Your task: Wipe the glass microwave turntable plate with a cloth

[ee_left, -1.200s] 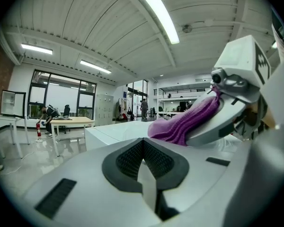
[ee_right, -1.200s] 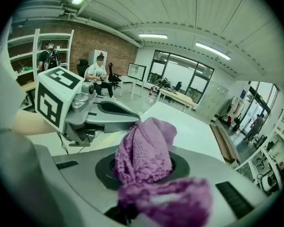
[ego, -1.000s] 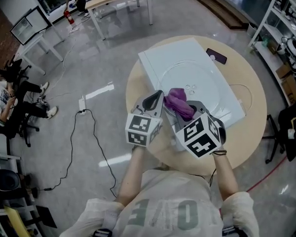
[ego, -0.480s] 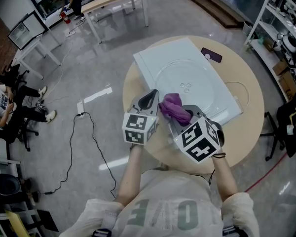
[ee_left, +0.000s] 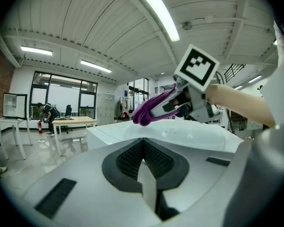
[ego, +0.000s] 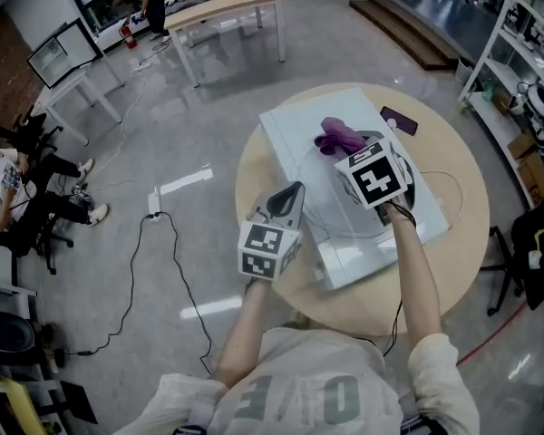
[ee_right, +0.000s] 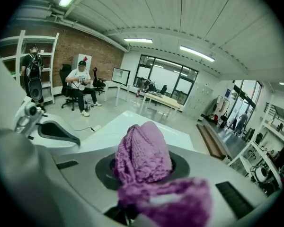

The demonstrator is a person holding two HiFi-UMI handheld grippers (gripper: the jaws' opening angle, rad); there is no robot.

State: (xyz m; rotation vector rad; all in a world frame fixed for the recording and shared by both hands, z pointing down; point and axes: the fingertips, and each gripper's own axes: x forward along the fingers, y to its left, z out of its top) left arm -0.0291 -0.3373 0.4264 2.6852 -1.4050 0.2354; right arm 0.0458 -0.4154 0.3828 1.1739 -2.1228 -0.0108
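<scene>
While reading the right gripper view, note jaws clamped on a bunched purple cloth (ee_right: 144, 157), wad bulging out ahead of the pads. Log right gripper (ego: 349, 145) as reaching to the far side of the glass turntable plate (ego: 325, 208), with cloth at or just past the far rim. Cannot confirm contact between cloth and glass: from the left gripper view, appears to hang just above the far-left rim, gap too fine to call.

Place plate flat on white board (ego: 286, 134), roughly centred on round table (ego: 458, 166). Note dark phone (ego: 399, 120) at far right, just off the board.

Log left gripper (ego: 286, 202) as held near and left of the plate, apart from it. Pads pressed together, nothing between them.

Progress, as judgement only: wipe either at its start or mid-stroke at the far rim. No streaks, wet marks or dirt visible on the glass, so no reading possible of how much surface is already covered. Treat centre, near half and both side rims as left to do.

Expect plate to slide or turn on the smooth board under a push, with nothing bracing it. Consider left gripper for steadying the near rim.
</scene>
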